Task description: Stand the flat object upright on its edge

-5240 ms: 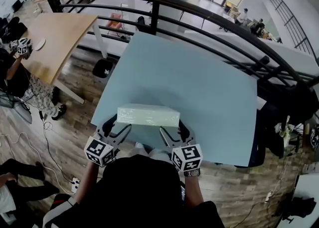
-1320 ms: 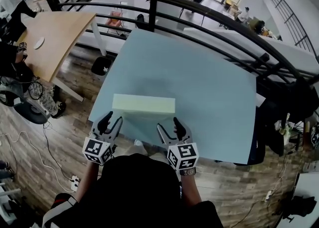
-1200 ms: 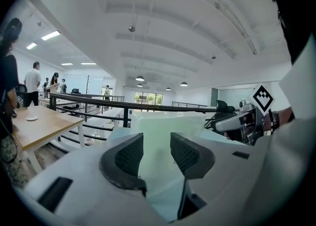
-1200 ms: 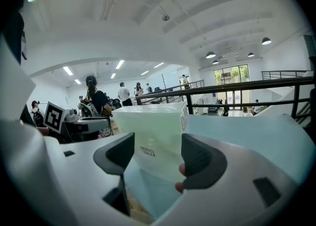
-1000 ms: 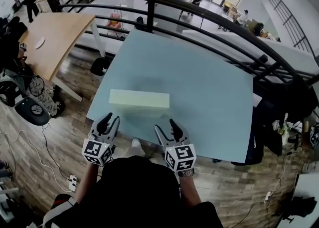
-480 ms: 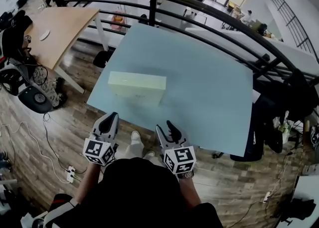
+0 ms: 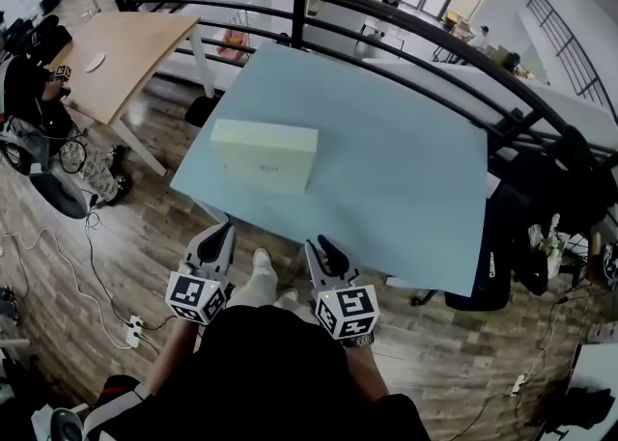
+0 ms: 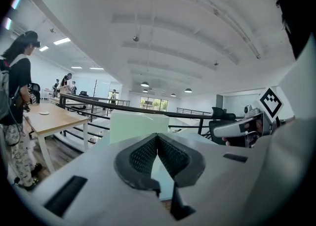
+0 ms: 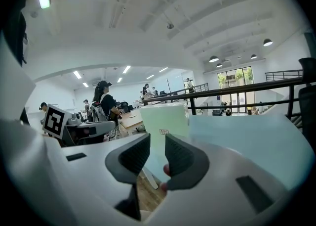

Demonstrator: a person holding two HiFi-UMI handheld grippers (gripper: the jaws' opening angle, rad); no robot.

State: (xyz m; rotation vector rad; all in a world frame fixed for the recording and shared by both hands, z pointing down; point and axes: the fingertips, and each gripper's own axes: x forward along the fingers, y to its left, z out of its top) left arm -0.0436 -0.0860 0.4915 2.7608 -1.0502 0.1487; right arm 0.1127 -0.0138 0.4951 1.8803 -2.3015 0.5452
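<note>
Pale green box (image 7: 264,153) on desk (image 7: 386,159), centre-left, well beyond my jaws. Left gripper (image 7: 221,234) pressed together, empty; right gripper (image 7: 325,249) jaws closing, empty.

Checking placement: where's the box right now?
Head view: the box stands near the front-left corner of the table, ahead of the left gripper, untouched.

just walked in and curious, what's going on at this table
A person holds a two-jaw gripper in each hand. The pale green flat rectangular box stands upright on its edge on the light blue table, with nothing touching it. Both grippers hang short of the table's near edge: the left gripper is shut and empty, and the right gripper has its jaws closing with nothing between them.
</note>
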